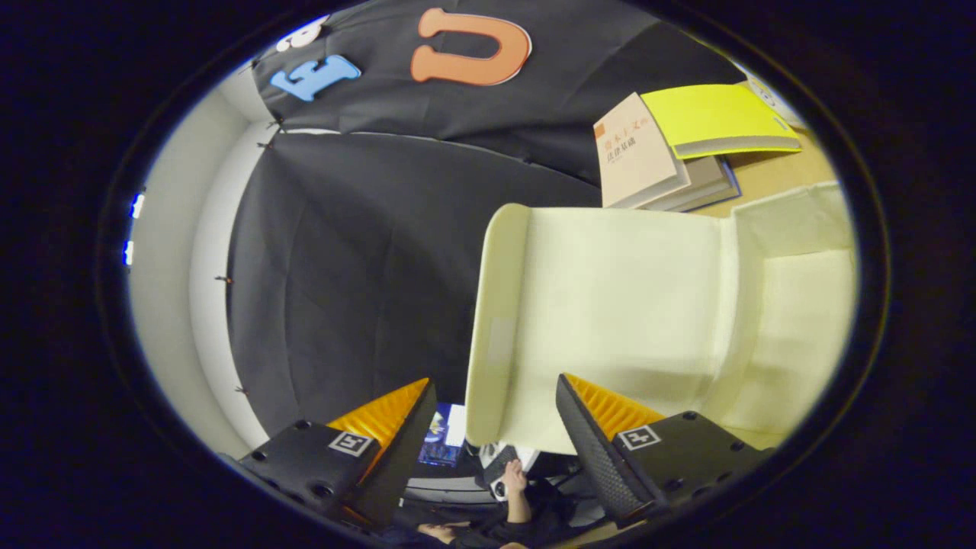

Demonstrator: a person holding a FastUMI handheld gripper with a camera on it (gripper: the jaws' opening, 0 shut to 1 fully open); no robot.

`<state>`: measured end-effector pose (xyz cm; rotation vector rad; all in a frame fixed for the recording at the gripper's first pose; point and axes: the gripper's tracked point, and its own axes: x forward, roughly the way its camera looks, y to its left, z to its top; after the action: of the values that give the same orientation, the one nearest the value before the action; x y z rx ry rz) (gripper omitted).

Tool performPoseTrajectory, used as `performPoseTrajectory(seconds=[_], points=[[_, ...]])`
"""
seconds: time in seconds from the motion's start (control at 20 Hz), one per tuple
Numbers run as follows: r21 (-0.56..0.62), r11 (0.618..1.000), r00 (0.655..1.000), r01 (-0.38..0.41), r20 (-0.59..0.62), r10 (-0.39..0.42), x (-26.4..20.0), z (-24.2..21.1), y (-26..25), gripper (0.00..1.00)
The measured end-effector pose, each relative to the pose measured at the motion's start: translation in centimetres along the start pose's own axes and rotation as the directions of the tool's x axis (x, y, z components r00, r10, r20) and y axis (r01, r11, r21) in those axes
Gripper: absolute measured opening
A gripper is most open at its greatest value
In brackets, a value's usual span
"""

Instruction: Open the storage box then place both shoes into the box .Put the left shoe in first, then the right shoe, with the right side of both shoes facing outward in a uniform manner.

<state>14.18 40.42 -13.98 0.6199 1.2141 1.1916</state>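
Hand-held gripper (496, 412) sits spread wide, fingers well apart, nothing pinched btwn them. Both fingers (389, 427) show ribbed inner pads and a small square marker on each body.

Storage box (793, 305): cream/pale yellow, fabric-looking, just ahead of the fingers and off toward the right one. Its lid (610, 305) is swung open, a broad flat panel w/ a rounded rim along its far edge. Lower edge of that lid lies btwn the two fingers, closer to the right finger; can't tell if the right finger touches it, looks just beside. Left finger is clear of it, apart. Box body beyond the lid shows pale inner walls and a fold line where lid meets box. Can't see inside well enough to say what's in it.

Beyond the box, a stack of books (656, 160) lies on a tan desk (778, 171): a beige-cover one, a darker one under it, and a bright yellow book (717, 114) on top, overlapping the stack. Books are near the box's far corner, not clearly touching it.

Behind everything: black cloth booth wall (351, 259), w/ a white panel (175, 305) beside it.

Btwn the fingers, further off and small: a person's hand and forearm (518, 488), plus a bluish screen (441, 446); detail too small to tell.
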Motion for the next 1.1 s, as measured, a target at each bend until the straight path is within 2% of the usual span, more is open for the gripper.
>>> performPoseTrajectory(seconds=[0.2,0.55,0.7,0.8,0.95,1.1], points=[[0.036,0.987,0.985,0.159,-0.07,-0.156,0.0,-1.9,-2.6,1.0],[0.107,0.951,0.957,0.291,-0.05,-0.287,-7.4,-2.2,-6.2,1.0],[0.113,0.892,0.9,0.437,-0.053,-0.434,-12.7,-2.3,-9.9,1.0],[0.151,0.841,0.852,0.52,-0.028,-0.522,-16.4,-1.8,-12.5,1.0],[0.213,0.769,0.785,0.603,0.01,-0.619,-22.3,-1.7,-16.2,1.0],[0.243,0.713,0.728,0.658,0.036,-0.684,-27.2,-1.8,-19.7,1.0]])
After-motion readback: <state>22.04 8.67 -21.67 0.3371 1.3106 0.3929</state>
